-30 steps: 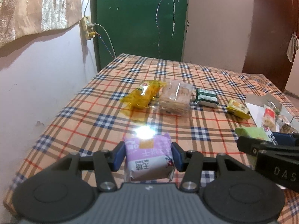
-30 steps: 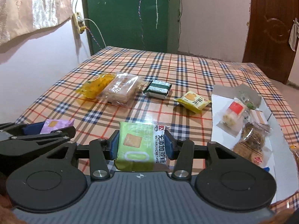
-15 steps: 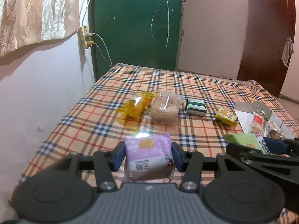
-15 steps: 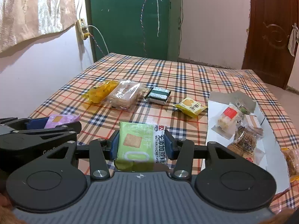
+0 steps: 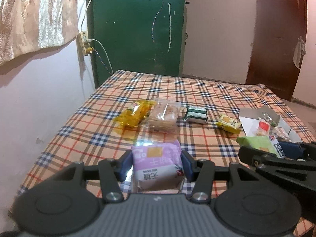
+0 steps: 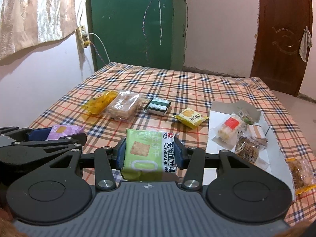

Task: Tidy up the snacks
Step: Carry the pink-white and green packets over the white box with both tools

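Note:
My left gripper (image 5: 156,164) is shut on a purple biscuit packet (image 5: 156,169) and holds it above the near edge of the plaid table (image 5: 197,90). My right gripper (image 6: 149,152) is shut on a green biscuit packet (image 6: 146,154), also above the near edge. Each gripper shows in the other's view, the left gripper (image 6: 49,138) at the left and the right gripper (image 5: 280,154) at the right. A row of snacks lies mid-table: a yellow packet (image 6: 100,101), a clear cracker pack (image 6: 123,106), a green-white pack (image 6: 158,106) and a small yellow packet (image 6: 190,117).
A white flattened box (image 6: 262,146) at the table's right holds several wrapped snacks, among them a red-labelled one (image 6: 230,128). Another snack (image 6: 300,174) lies at its near right corner. A pink wall with a socket (image 6: 83,36) runs along the left; a green door (image 6: 134,19) stands behind.
Both grippers have risen and drawn back toward the near edge, each still holding its packet. More of the room and table shows now.

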`<state>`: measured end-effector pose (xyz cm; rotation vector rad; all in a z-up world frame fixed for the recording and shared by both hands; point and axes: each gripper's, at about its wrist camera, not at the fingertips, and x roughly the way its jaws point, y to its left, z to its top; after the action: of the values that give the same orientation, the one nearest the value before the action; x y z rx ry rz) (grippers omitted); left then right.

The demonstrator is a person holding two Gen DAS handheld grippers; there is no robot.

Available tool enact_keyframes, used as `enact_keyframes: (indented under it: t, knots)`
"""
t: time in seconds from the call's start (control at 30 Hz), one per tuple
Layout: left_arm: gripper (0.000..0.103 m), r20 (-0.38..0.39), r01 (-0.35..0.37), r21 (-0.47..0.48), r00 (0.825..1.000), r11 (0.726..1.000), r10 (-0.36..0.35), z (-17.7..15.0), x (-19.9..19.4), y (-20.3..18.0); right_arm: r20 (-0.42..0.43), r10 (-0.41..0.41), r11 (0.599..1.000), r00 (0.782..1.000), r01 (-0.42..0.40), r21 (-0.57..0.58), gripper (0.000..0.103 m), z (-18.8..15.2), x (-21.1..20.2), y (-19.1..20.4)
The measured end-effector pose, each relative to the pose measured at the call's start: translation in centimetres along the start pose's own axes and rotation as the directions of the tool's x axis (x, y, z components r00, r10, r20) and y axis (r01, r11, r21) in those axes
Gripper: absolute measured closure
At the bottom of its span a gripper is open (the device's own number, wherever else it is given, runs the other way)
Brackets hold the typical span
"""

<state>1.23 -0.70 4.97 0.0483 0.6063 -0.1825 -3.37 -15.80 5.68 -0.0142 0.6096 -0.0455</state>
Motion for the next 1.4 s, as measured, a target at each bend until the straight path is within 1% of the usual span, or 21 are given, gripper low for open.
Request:
enact_keyframes:
  t: [0.63, 0.9, 1.4]
  knots:
    - [0.052, 0.018, 0.036, 0.028, 0.999, 0.999, -0.036, 0.3, -1.1, -2.6, 0.033, -0.045, 0.999, 0.998, 0.045, 0.007, 0.044, -0.4, -2.5, -1.7]
    - [0.052, 0.020, 0.051, 0.032, 0.998, 0.998, -0.052, 0.6, -1.2, -3.9, 0.040, -0.066, 0.998, 0.997, 0.065, 0.026, 0.044, -0.5, -3.0, -2.4]
    - [0.052, 0.018, 0.096, 0.070, 0.995, 0.993, -0.097, 1.2, -1.2, -7.0, 0.042, -0.122, 0.990, 0.992, 0.119, 0.077, 0.044, -0.8, -3.6, -3.8]
